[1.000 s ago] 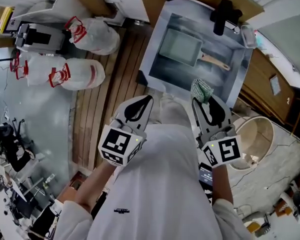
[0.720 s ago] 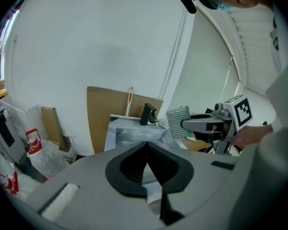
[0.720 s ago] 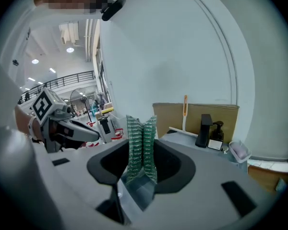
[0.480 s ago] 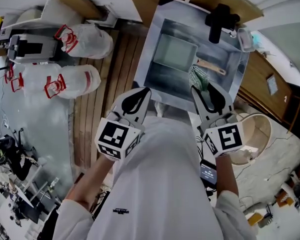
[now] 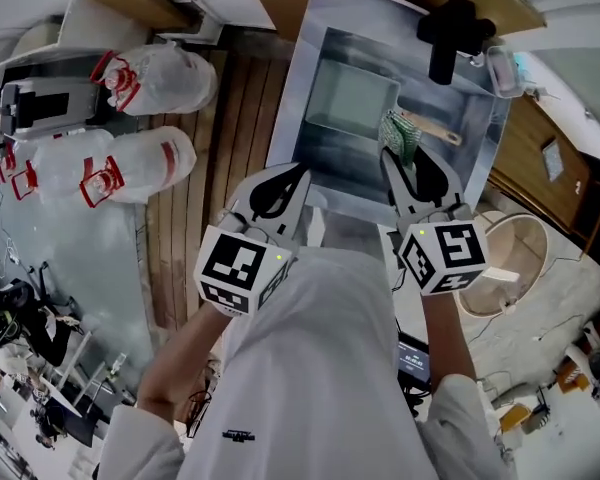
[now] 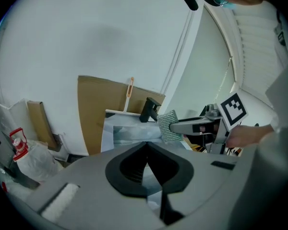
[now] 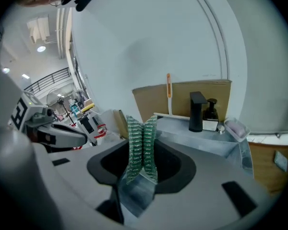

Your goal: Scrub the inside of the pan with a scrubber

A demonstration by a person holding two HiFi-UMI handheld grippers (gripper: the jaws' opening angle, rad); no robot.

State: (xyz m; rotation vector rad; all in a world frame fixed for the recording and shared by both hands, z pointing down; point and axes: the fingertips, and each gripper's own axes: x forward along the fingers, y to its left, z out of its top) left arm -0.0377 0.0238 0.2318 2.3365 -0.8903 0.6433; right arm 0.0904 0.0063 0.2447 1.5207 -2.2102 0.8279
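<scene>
The pan (image 5: 352, 98) is left open from above. At its 2 o'clock, passage is blocked by the black faucet (image 5: 450, 33). At 4 o'clock, room is taken by the scrubber (image 5: 398, 136) clamped in the right gripper (image 5: 404, 168). Bare sink (image 5: 292, 118) floor is left at 6 o'clock.

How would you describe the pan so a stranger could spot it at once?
Find the steel sink at the top of the head view. The pan lies flat inside it, near the black tap. It alone is rectangular, with a pale wooden handle.
</scene>
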